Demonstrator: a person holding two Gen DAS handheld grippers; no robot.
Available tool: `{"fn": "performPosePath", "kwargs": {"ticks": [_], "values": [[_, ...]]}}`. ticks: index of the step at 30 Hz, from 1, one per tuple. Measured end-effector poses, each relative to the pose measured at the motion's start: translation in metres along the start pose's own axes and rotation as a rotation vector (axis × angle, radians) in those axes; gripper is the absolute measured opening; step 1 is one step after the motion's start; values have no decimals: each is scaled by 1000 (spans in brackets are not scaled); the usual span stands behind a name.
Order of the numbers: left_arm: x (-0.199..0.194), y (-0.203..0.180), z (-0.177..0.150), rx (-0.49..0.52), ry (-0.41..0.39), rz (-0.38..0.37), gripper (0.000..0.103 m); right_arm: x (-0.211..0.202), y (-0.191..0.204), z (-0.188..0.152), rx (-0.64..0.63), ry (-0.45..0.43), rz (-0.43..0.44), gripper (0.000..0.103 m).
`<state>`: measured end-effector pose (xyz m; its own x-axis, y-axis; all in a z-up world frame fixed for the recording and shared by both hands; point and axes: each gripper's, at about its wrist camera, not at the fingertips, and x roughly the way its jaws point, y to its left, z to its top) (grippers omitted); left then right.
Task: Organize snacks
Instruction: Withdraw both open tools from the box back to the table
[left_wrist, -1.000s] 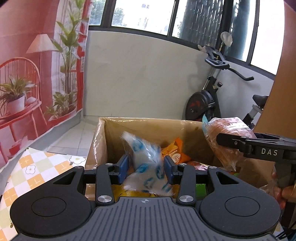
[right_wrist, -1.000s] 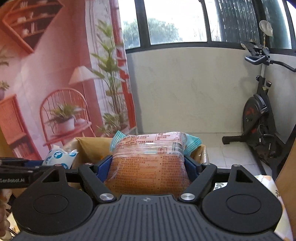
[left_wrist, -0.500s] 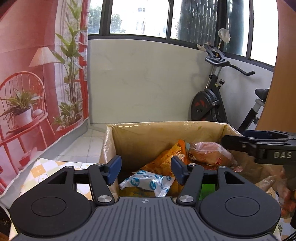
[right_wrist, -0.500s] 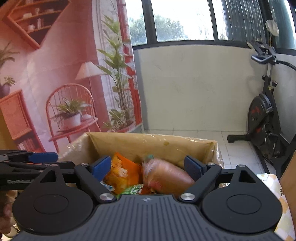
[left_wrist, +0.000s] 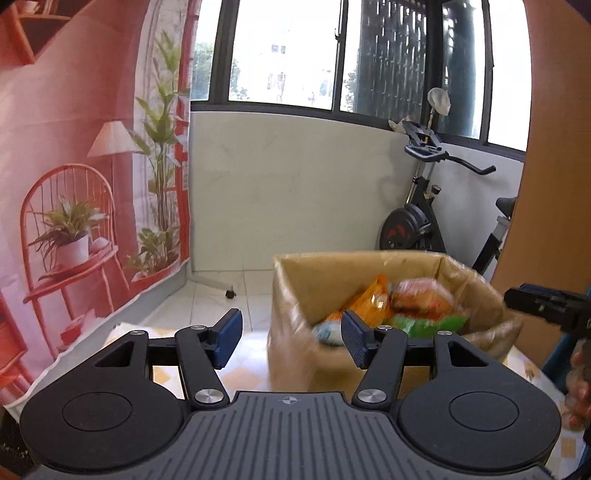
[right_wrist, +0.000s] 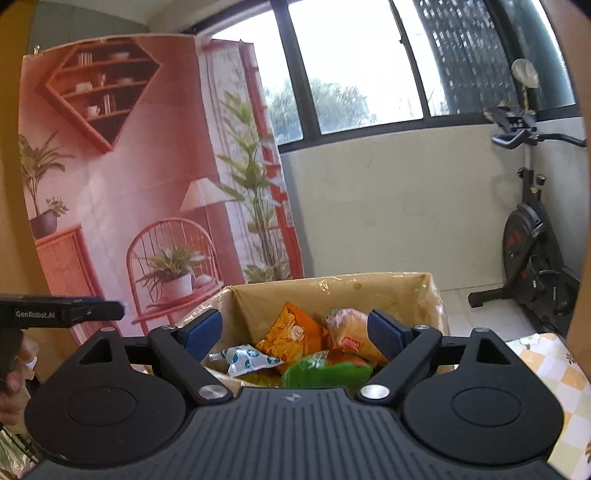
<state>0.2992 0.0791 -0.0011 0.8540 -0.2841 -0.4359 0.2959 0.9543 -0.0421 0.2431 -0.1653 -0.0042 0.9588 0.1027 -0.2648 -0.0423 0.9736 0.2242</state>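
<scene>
A cardboard box (right_wrist: 424, 291) holds several snacks: a white and blue packet (right_wrist: 243, 360), an orange chip bag (right_wrist: 291, 332), a bread pack (right_wrist: 351, 332) and a green bag (right_wrist: 325, 373). The box shows in the left wrist view (left_wrist: 295, 354) with the same snacks inside, blurred. My right gripper (right_wrist: 295, 336) is open and empty above the box's near edge. My left gripper (left_wrist: 291, 338) is open and empty, at the box's left front corner. Each gripper's side shows in the other's view.
The box stands on a table with a yellow checked cloth (right_wrist: 546, 365). An exercise bike (right_wrist: 532, 236) stands at the back right by a low white wall. A pink printed backdrop (left_wrist: 74, 192) hangs on the left. A wooden panel (left_wrist: 546, 184) rises on the right.
Both grippers opened and dropped their snacks into the box: the left let go of the white and blue packet, the right the bread pack. Both then drew back, the left shifting leftward.
</scene>
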Motion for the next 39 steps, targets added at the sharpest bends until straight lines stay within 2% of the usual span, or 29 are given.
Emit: {"fn": "performPosePath", "kwargs": {"ticks": [4,7,11,14,19,23,30,34,39], "values": [[-10,12,-28,-19,39,-21,62,-20,6,-23,-17,-47,-51,88],[-10,18,-51,-56,94,-32,62,-31,10,-44,-29,-63,-53,88],[-3,22,-79,-105,156,-36,62,-32,17,-71,-65,-9,-58,88],[-1,23,-97,-133,189,-50,62,-31,22,-92,-52,45,-43,84],[5,15,-120,-119,250,-61,61,-30,28,-122,-29,144,-37,78],[9,7,-137,-112,282,-76,61,-19,29,-141,-2,263,-20,69],[12,-6,-159,-135,318,-98,61,7,29,-169,61,480,31,66],[13,-14,-172,-145,344,-111,60,17,30,-182,75,555,46,64],[13,-13,-182,-203,352,-112,59,27,31,-190,86,608,65,57]]}}
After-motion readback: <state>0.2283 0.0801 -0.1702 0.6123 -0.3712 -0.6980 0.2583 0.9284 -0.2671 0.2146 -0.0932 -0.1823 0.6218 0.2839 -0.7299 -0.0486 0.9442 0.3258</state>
